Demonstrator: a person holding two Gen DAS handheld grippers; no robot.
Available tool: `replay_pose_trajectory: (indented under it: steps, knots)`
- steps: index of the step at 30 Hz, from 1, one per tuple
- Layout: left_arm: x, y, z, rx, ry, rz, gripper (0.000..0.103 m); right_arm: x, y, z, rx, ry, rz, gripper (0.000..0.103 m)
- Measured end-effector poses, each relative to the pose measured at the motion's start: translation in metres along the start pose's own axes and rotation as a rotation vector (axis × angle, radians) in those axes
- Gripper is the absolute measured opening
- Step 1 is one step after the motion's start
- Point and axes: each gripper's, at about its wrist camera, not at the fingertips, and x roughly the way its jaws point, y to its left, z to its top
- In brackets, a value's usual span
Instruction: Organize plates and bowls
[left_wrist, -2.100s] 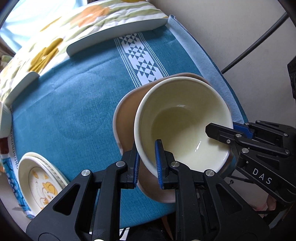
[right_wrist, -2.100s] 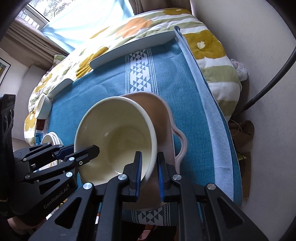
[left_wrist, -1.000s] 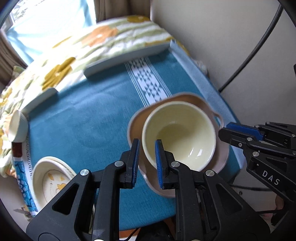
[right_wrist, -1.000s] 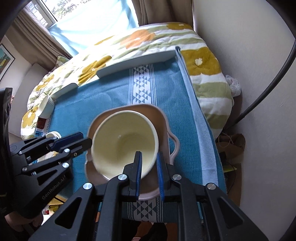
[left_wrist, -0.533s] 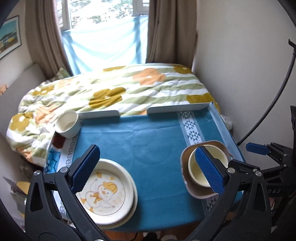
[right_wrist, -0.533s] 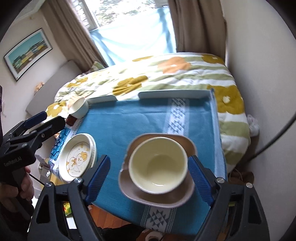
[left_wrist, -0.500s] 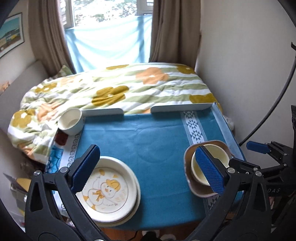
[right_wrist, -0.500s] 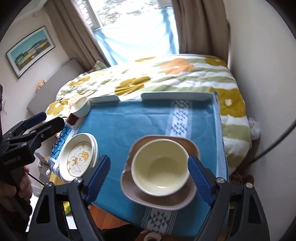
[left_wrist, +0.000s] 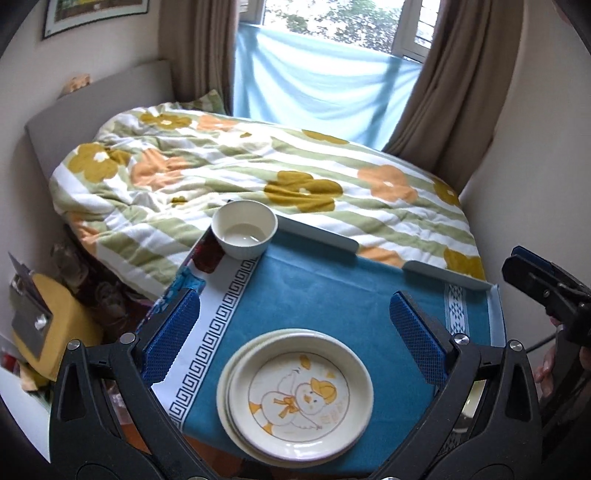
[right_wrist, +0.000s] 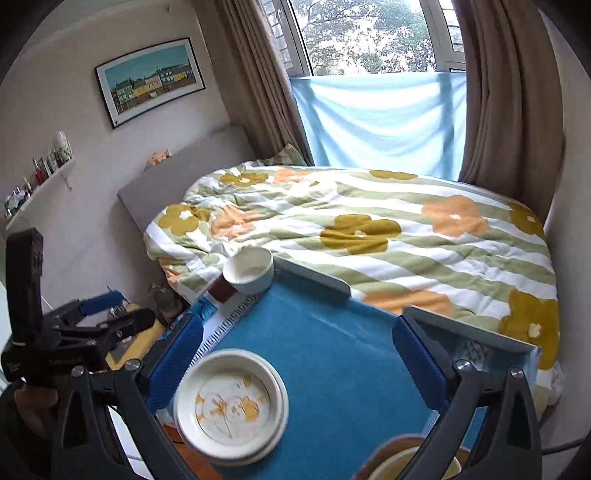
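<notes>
Bench (left_wrist: 314, 295) under a blue cloth with white patterned bands, its far edge against a bed with a flowered duvet (left_wrist: 258, 177). Both grippers hang above it, released, nothing between the jaws: left gripper (left_wrist: 291, 332) spread wide over the near edge, right gripper (right_wrist: 295, 358) likewise.

Stack of cream plates (left_wrist: 295, 395) at the near edge toward the left corner; top plate carries a duck cartoon. White bowl (left_wrist: 244, 229) sits at the far-left corner, half on the cloth's patterned border. At the near-right edge a cream bowl (right_wrist: 406, 469) rests inside a brown dish (right_wrist: 388, 446), only rims visible in the right wrist view.

Likely step: fetch the far-left bowl and bring it to the nested pair. To do it well, approach with the left gripper from above, one pad inside the rim and one outside, lift straight before crossing so it clears the plate stack, then lower it centred into the cream bowl.

Writing: faint lettering on the left gripper's body in the right wrist view, too blurred to read. Nothing legible on the dishes.
</notes>
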Motion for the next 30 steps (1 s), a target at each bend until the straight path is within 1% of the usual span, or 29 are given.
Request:
replay_pose_trajectory:
  steps: [2, 4, 6, 8, 10, 12, 13, 17, 18, 19, 20, 21, 22, 23, 25, 26, 27, 28, 30]
  knots:
    - [0.017, 0.023, 0.014, -0.053, 0.002, 0.001, 0.102, 0.024, 0.006, 0.018, 0.026, -0.003, 0.015, 0.102]
    - [0.038, 0.040, 0.025, -0.089, 0.013, -0.003, 0.102, 0.056, 0.008, 0.032, 0.035, 0.026, 0.017, 0.102]
    - [0.066, 0.054, 0.034, -0.110, 0.035, -0.003, 0.100, 0.095, 0.009, 0.043, 0.045, 0.073, 0.036, 0.102]
    - [0.094, 0.067, 0.042, -0.137, 0.066, -0.014, 0.094, 0.135, 0.007, 0.048, 0.068, 0.127, 0.056, 0.102]
    - [0.127, 0.081, 0.048, -0.186, 0.103, -0.054, 0.080, 0.173, 0.006, 0.049, 0.090, 0.177, 0.068, 0.102]
    - [0.161, 0.093, 0.050, -0.229, 0.146, -0.083, 0.075, 0.214, 0.008, 0.046, 0.102, 0.227, 0.063, 0.102]
    - [0.177, 0.098, 0.050, -0.240, 0.164, -0.088, 0.068, 0.230, 0.009, 0.044, 0.106, 0.243, 0.060, 0.101]
    - [0.233, 0.118, 0.047, -0.276, 0.237, -0.093, 0.053, 0.293, 0.013, 0.033, 0.133, 0.313, 0.072, 0.093]
    - [0.246, 0.123, 0.046, -0.288, 0.256, -0.098, 0.049, 0.306, 0.013, 0.030, 0.144, 0.329, 0.068, 0.088]
    - [0.256, 0.128, 0.045, -0.297, 0.270, -0.102, 0.047, 0.315, 0.010, 0.029, 0.155, 0.342, 0.066, 0.083]
    - [0.264, 0.131, 0.044, -0.303, 0.282, -0.105, 0.045, 0.324, 0.010, 0.026, 0.170, 0.353, 0.066, 0.080]
    - [0.271, 0.134, 0.043, -0.306, 0.292, -0.108, 0.042, 0.331, 0.009, 0.024, 0.183, 0.364, 0.068, 0.074]
    - [0.277, 0.135, 0.042, -0.306, 0.298, -0.105, 0.038, 0.337, 0.008, 0.022, 0.192, 0.378, 0.072, 0.069]
    - [0.281, 0.137, 0.042, -0.308, 0.301, -0.099, 0.038, 0.344, 0.008, 0.019, 0.193, 0.392, 0.072, 0.066]
    - [0.286, 0.142, 0.041, -0.315, 0.303, -0.089, 0.035, 0.353, 0.010, 0.015, 0.184, 0.412, 0.072, 0.056]
    - [0.289, 0.144, 0.042, -0.315, 0.305, -0.083, 0.033, 0.357, 0.011, 0.014, 0.181, 0.420, 0.073, 0.053]
    - [0.292, 0.146, 0.041, -0.315, 0.309, -0.084, 0.025, 0.359, 0.012, 0.014, 0.181, 0.424, 0.074, 0.048]
    - [0.292, 0.146, 0.042, -0.316, 0.305, -0.083, 0.024, 0.361, 0.012, 0.014, 0.183, 0.428, 0.077, 0.039]
    - [0.293, 0.145, 0.043, -0.299, 0.303, -0.073, 0.023, 0.367, 0.014, 0.014, 0.183, 0.439, 0.089, 0.026]
